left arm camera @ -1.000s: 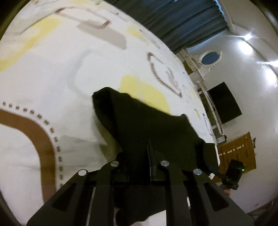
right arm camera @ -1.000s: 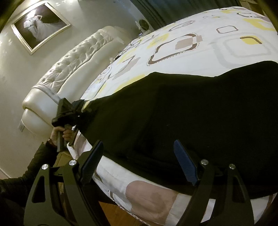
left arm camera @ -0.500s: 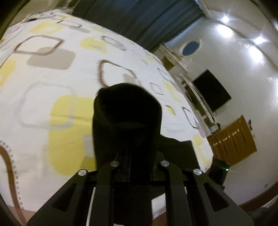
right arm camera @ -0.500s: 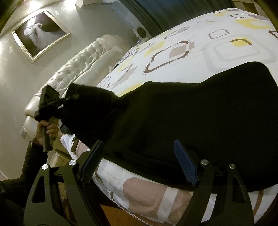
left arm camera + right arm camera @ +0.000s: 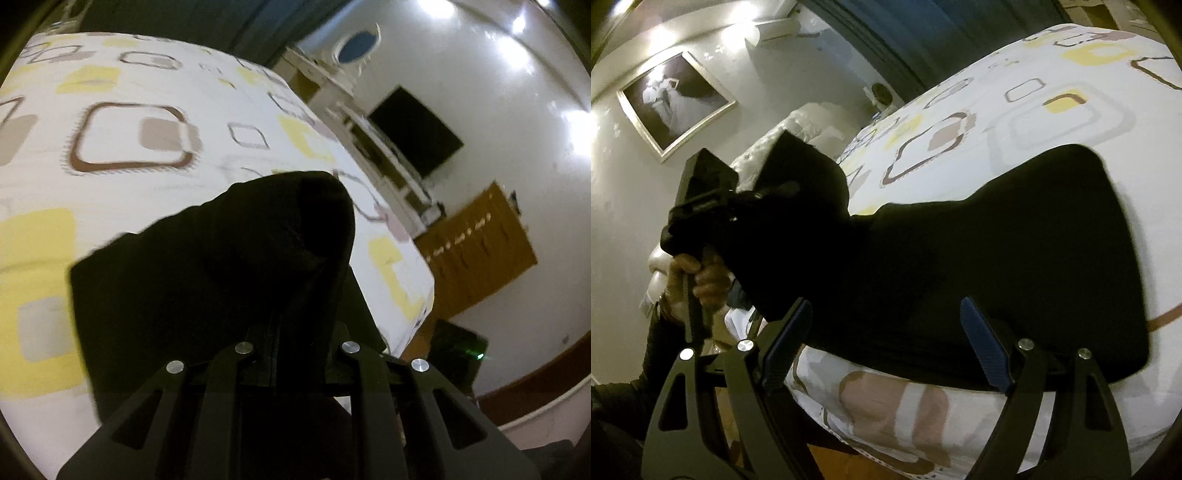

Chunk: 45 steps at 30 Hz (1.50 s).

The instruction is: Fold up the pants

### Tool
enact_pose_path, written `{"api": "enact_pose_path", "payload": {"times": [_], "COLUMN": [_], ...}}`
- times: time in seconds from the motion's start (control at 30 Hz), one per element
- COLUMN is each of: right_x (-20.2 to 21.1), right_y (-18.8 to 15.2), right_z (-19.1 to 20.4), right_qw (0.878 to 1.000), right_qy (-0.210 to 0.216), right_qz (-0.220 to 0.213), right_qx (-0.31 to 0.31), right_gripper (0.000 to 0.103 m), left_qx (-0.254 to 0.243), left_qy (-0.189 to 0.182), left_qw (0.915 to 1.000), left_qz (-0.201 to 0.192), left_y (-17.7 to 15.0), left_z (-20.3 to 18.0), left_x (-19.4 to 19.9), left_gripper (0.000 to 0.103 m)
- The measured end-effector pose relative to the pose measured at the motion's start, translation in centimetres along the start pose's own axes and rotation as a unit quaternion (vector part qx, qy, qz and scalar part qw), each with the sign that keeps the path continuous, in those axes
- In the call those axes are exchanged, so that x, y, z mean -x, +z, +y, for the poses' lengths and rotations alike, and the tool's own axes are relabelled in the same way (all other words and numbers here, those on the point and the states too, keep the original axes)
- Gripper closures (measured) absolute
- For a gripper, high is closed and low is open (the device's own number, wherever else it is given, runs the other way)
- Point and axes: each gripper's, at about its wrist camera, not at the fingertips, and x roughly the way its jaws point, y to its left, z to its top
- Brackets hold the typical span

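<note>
left gripper (image 5: 746, 199) clenched on pants (image 5: 997, 258), end lifted higher than before | right gripper (image 5: 886, 339) released, unmoved

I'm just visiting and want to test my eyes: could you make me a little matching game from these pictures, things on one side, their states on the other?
Things:
1. left claw
2. right claw
3. black fabric pants
4. patterned white bedsheet

States:
A. open, holding nothing
B. spread over the bed
C. one end lifted, the rest lying flat
D. shut on cloth

Pairs: 1-D, 2-A, 3-C, 4-B
</note>
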Motion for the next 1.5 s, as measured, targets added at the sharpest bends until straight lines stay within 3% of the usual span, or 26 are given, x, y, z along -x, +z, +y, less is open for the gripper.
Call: {"api": "enact_pose_path", "payload": {"times": [0.17,0.37,0.63,0.83,0.93,1.03,1.1,1.27,1.5], "right_x": [1.7,2.3,2.9,4.4,4.5,3.8,2.8,0.3,-2.7], "right_y": [0.2,0.4,1.2,2.2,2.6,2.8,3.1,4.3,4.8], "right_z": [-1.8,-2.9,-2.9,-2.7,-2.4,-2.3,-2.1,-2.6,-3.5], "right_qw": [1.0,0.999,0.998,0.997,0.997,0.997,0.996,0.997,0.992], "right_qy": [-0.002,0.002,0.007,0.014,0.008,0.02,0.032,0.003,-0.036], "right_qz": [-0.016,-0.021,-0.028,-0.046,-0.047,-0.034,-0.018,0.012,0.061], "right_qx": [-0.023,-0.04,-0.055,-0.066,-0.063,-0.07,-0.077,-0.081,-0.101], "right_gripper": [0.02,0.02,0.02,0.02,0.02,0.02,0.02,0.02,0.02], "left_qx": [-0.029,-0.058,-0.051,-0.064,-0.085,-0.102,-0.108,-0.108,-0.015], "left_qy": [0.019,0.056,0.05,0.004,0.003,0.021,0.049,0.142,0.185], "left_qw": [0.9987,0.995,0.9961,0.9977,0.9964,0.9945,0.9926,0.9825,0.9789], "left_qz": [0.037,0.06,0.051,0.024,0.003,-0.011,-0.023,-0.054,-0.085], "left_y": [-0.6,-1.8,-2.3,-1.8,-1.2,-0.9,-1.2,-2.8,-6.6], "left_z": [-1.7,-2.6,-3.1,-4.4,-5.5,-5.9,-5.3,-1.4,6.3], "left_x": [-5.5,-9.3,-9.3,-7.1,-6.0,-5.0,-4.1,-0.9,3.9], "left_gripper": [0.089,0.087,0.081,0.075,0.073,0.069,0.048,0.046,0.041]}}
